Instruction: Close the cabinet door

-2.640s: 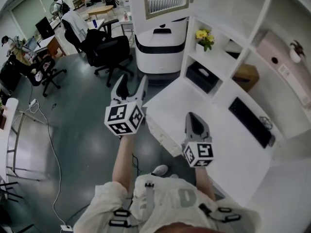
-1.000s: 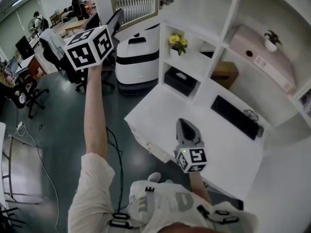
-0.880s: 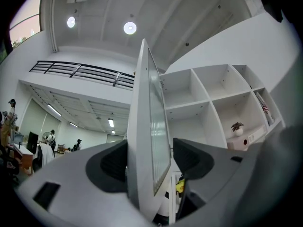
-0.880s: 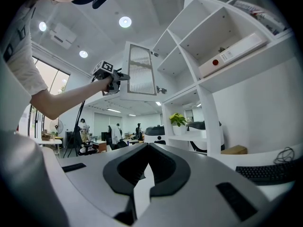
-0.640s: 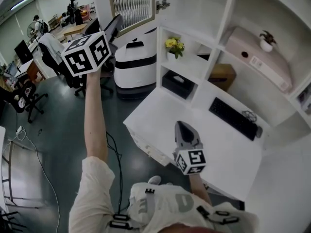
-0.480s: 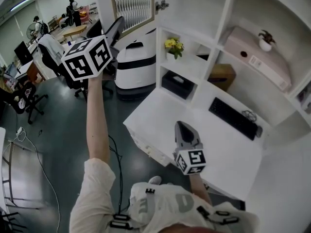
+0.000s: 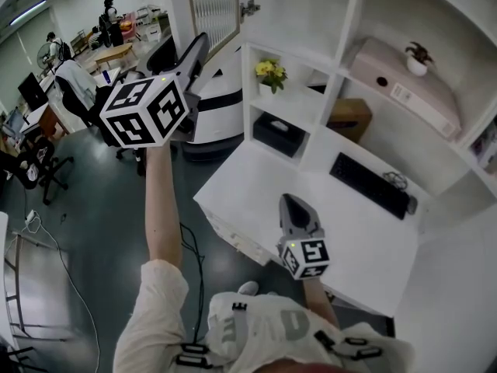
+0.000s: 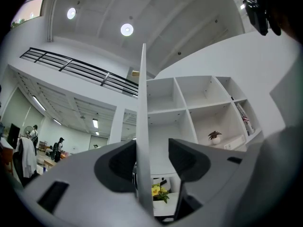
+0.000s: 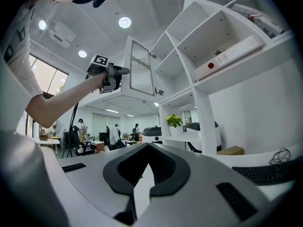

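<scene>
The white cabinet door [image 7: 213,6] with its ribbed glass panel hangs open at the top of the shelf unit, hinge [image 7: 248,8] at its right. My left gripper [image 7: 190,53] is raised to the door's free edge. In the left gripper view the door edge [image 8: 142,126] stands between the jaws of the left gripper [image 8: 152,143], which are closing. The left pad lies against it and the right pad [image 8: 184,157] is still apart. My right gripper [image 7: 289,200] hovers low over the white desk [image 7: 256,185], shut and empty; its view shows the door [image 9: 139,67] and left gripper [image 9: 124,71].
The shelf unit holds yellow flowers [image 7: 266,70], a black box [image 7: 281,130] and a cardboard box [image 7: 348,119]. A keyboard [image 7: 369,183] lies on the desk. A white machine [image 7: 213,115] stands beneath the door. Office chairs [image 7: 31,158] and people stand far left.
My left gripper has moved right onto the door's free edge and its jaws have narrowed. The door has swung and now shows narrower. The right gripper has not moved.
</scene>
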Tool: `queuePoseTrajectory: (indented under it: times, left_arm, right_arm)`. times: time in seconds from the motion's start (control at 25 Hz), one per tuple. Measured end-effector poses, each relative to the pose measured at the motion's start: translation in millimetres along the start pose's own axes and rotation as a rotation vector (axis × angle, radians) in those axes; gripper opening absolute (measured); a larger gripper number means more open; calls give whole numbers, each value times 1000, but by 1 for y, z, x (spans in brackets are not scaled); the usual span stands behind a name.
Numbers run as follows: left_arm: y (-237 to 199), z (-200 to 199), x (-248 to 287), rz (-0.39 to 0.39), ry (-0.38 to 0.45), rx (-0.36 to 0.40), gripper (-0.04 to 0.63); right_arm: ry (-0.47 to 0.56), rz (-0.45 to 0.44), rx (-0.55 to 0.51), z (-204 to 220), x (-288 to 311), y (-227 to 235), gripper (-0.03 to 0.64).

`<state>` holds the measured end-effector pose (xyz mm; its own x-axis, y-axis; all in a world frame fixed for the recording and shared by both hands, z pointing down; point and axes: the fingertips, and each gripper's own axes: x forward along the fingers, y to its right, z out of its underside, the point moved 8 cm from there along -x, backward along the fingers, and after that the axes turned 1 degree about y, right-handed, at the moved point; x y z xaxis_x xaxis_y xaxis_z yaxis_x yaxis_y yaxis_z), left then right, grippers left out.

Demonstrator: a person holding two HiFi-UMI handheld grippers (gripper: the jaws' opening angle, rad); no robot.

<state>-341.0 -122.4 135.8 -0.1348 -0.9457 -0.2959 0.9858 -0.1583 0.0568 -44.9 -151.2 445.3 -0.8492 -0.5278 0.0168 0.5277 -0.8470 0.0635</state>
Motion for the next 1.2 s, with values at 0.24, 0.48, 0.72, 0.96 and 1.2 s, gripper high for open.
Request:
queuePoseTrajectory:
  times: [0.24, 0.48, 0.72, 0.96, 1.2]
  left_arm:
    - [11, 2, 1, 14, 0, 2, 171]
    - [15, 4, 0, 4, 13, -18, 131]
    - [31, 4, 6, 45, 15, -16, 104]
    - [54, 7, 14, 65, 45, 0, 119]
    - [79, 11, 28, 113, 55, 41, 141]
  right_arm:
    - [19, -5, -18, -2, -4, 0, 5]
    - [8, 21, -12, -1, -12, 5, 5]
    - [6, 48, -11, -1, -18, 8, 5]
    - [21, 54, -17, -4, -22, 10, 5]
    - [35, 77, -22, -7, -30, 15, 5]
